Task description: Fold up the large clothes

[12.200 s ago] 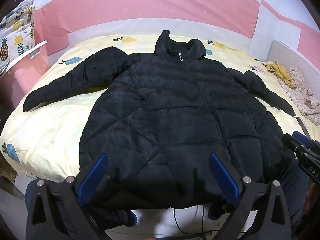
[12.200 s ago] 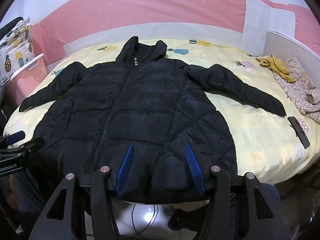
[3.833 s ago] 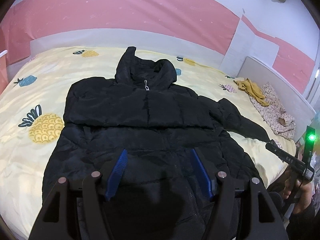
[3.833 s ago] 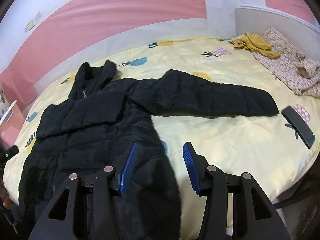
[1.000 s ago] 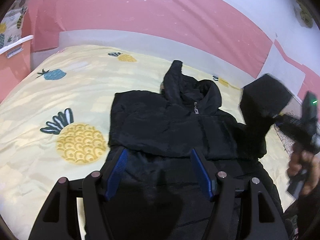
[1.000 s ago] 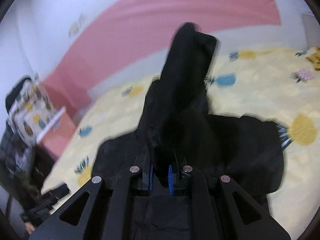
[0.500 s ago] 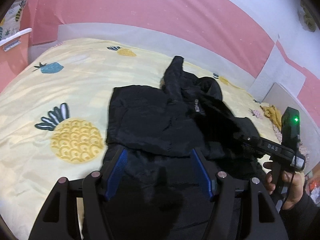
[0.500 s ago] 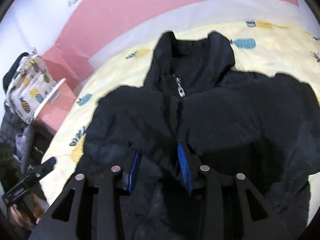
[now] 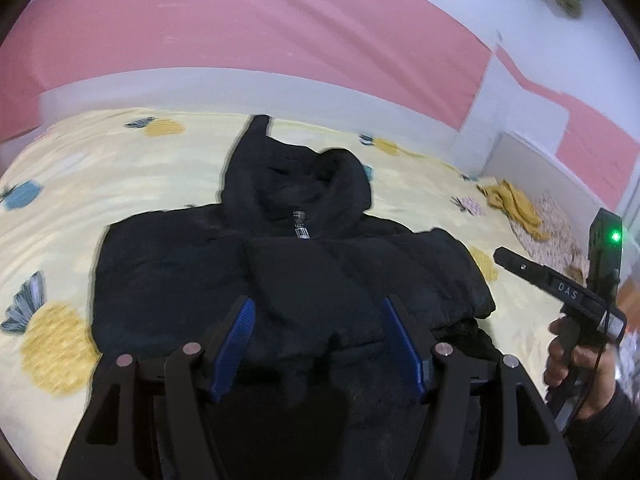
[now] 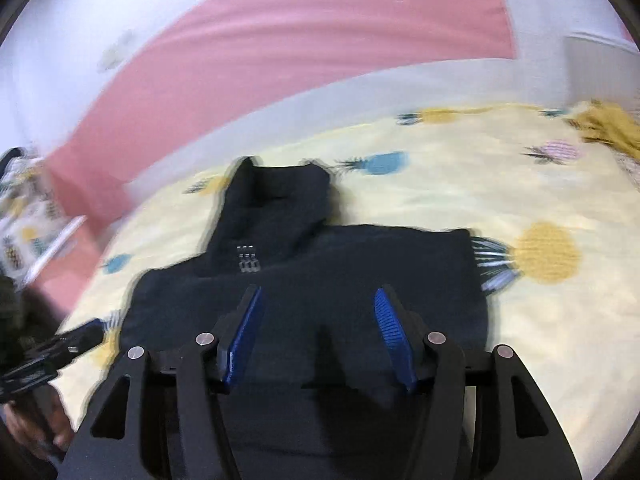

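A black puffer jacket (image 9: 288, 280) lies on the yellow pineapple-print bed (image 9: 100, 176), hood towards the wall, both sleeves folded in across the chest. It also shows in the right wrist view (image 10: 320, 276). My left gripper (image 9: 318, 312) is open and empty above the jacket's lower half. My right gripper (image 10: 318, 300) is open and empty over the jacket's middle. The right gripper also shows in the left wrist view (image 9: 560, 288), off the jacket's right side. The left gripper shows at the left edge of the right wrist view (image 10: 52, 352).
A yellow cloth (image 9: 512, 204) and a floral cloth (image 9: 556, 224) lie at the bed's far right by a white board (image 9: 532, 160). A pink and white wall (image 9: 240, 40) runs behind the bed. A pineapple-print item (image 10: 20, 216) stands at the left.
The right gripper carried the right sleeve over the chest, let it go, opened wide and pulled back to the right. The left gripper stayed open over the jacket.
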### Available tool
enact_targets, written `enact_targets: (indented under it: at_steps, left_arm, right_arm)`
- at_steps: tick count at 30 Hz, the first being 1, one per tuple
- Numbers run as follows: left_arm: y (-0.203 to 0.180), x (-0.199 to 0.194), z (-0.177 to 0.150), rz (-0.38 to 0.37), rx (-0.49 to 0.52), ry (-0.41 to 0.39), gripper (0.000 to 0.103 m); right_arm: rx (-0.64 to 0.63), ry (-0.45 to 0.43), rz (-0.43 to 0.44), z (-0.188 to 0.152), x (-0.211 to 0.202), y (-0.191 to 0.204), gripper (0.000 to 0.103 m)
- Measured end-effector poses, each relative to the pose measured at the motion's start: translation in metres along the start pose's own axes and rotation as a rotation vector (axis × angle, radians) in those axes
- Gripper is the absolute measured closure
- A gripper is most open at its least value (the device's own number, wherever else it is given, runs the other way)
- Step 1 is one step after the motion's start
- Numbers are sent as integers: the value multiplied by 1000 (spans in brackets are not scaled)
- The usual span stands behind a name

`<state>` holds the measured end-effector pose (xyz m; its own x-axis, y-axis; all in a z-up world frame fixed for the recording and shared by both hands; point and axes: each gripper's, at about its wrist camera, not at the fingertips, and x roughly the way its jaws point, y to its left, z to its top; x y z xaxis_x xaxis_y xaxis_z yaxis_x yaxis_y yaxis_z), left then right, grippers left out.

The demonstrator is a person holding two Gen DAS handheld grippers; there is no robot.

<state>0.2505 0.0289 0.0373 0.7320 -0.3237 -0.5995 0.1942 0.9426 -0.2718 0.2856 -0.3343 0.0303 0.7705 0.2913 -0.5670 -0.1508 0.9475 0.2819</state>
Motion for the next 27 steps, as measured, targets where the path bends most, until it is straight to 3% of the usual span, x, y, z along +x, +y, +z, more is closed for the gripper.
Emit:
enact_targets:
  at_steps: [1, 3, 7, 10, 16, 19, 23, 27]
  left_arm:
    - [-5, 13, 1, -2, 23, 9, 51]
    - [-10, 41, 2, 34, 60, 49, 68]
    - [8, 86, -9, 105, 20, 144, 90]
    - [21, 90, -16, 107, -9, 144, 91]
    - [12, 79, -11, 140, 15, 155, 91]
    - [9, 63, 4, 107, 3, 101, 91]
    - [9, 71, 25, 144, 19, 65, 90]
    - [25, 106, 22, 203, 18, 126, 90]
  right_arm:
    - [13, 11, -30, 0, 5, -14, 63]
    - [32, 49, -72, 0, 17, -36, 75]
    - [36, 138, -83, -7, 58, -57, 80]
    - [31, 243, -32, -27, 100, -59, 80]
    - [-16, 213, -75, -25, 96, -48, 80]
    - [-22, 138, -64, -10, 73, -44, 79]
    - [-38, 108, -45, 11, 74, -30, 79]
    - [-68, 226, -29, 4, 120, -12, 79]
